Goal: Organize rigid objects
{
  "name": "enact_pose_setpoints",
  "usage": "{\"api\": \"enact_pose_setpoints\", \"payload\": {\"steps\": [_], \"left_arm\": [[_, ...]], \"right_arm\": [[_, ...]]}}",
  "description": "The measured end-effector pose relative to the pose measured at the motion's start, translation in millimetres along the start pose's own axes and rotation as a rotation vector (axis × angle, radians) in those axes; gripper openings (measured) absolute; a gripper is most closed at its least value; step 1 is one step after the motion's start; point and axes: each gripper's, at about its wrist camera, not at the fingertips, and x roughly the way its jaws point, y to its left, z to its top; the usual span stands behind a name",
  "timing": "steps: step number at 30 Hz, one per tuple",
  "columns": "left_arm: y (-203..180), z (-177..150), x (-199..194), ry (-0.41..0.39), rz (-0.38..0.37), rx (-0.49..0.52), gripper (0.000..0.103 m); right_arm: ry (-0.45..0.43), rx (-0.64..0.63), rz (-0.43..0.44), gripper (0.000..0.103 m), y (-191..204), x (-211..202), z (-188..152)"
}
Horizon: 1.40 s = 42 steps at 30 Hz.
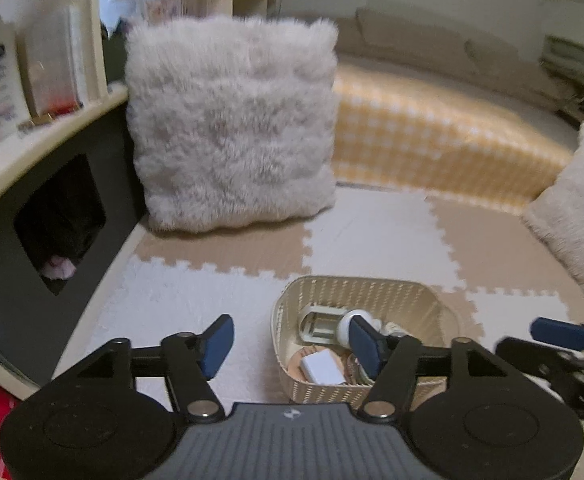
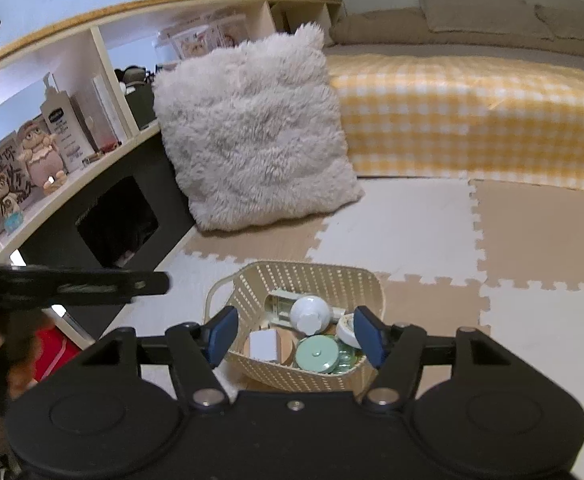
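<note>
- Your left gripper [image 1: 292, 346] hangs in the air over the floor mat [image 1: 195, 300]. Its jaws are wide apart and hold nothing.
- Your right gripper [image 2: 296, 336] hangs over the basket [image 2: 251, 280]. Its jaws are wide apart too, with nothing between them.
- The cream basket sits on the puzzle floor mat, where white and tan tiles meet. It is well away from the mat's edges.
- In the basket you can see a white bottle [image 2: 312, 312] lying on its side, touching a small box with a clear window [image 2: 277, 304].
- A round green lid [image 2: 316, 354] lies flat near the basket's front wall, closest to you.
- A white block [image 2: 263, 345] sits just left of the green lid, on something tan.
- A small white round thing [image 2: 346, 330] peeks out by your right gripper's right finger. I cannot tell what it is.
- A big fluffy pillow [image 2: 251, 132] stands at the back left corner of the mat. It leans on the dark shelf base.
- A shelf [image 2: 103, 72] runs along the mat's left edge. It holds a lotion bottle [image 2: 61, 128] and a little pink figure [image 2: 39, 156].
- A bed with a yellow checked blanket [image 2: 472, 120] runs along the far edge of the mat.
- A second fluffy pillow [image 1: 580, 208] sits at the mat's right edge.
</note>
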Motion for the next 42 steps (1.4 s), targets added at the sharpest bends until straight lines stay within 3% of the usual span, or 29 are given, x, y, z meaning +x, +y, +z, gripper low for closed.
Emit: {"api": "enact_pose_setpoints", "payload": {"steps": [14,20,25,30,42], "left_arm": [[-3,-61,-73,-0.125,0.013,-0.067,0.092],[-11,-78,-84,-0.175,0.001,-0.065,0.097],[-15,-86,-89,-0.207,0.003,-0.056,0.102],[-19,-93,-92,-0.243,0.027,-0.037,0.103],[-35,-103,-89,-0.248,0.082,0.043,0.103]], "right_arm": [[-0.086,-0.066,-0.070,0.081,4,-55,-30],[-0.130,-0.068,-0.114,0.094,4,-71,-43],[-0.152,-0.061,-0.150,0.095,1,-80,-52],[-0.165,-0.067,-0.171,0.101,-2,-85,-62],[-0.216,-0.075,-0.205,0.103,-5,-94,-72]]}}
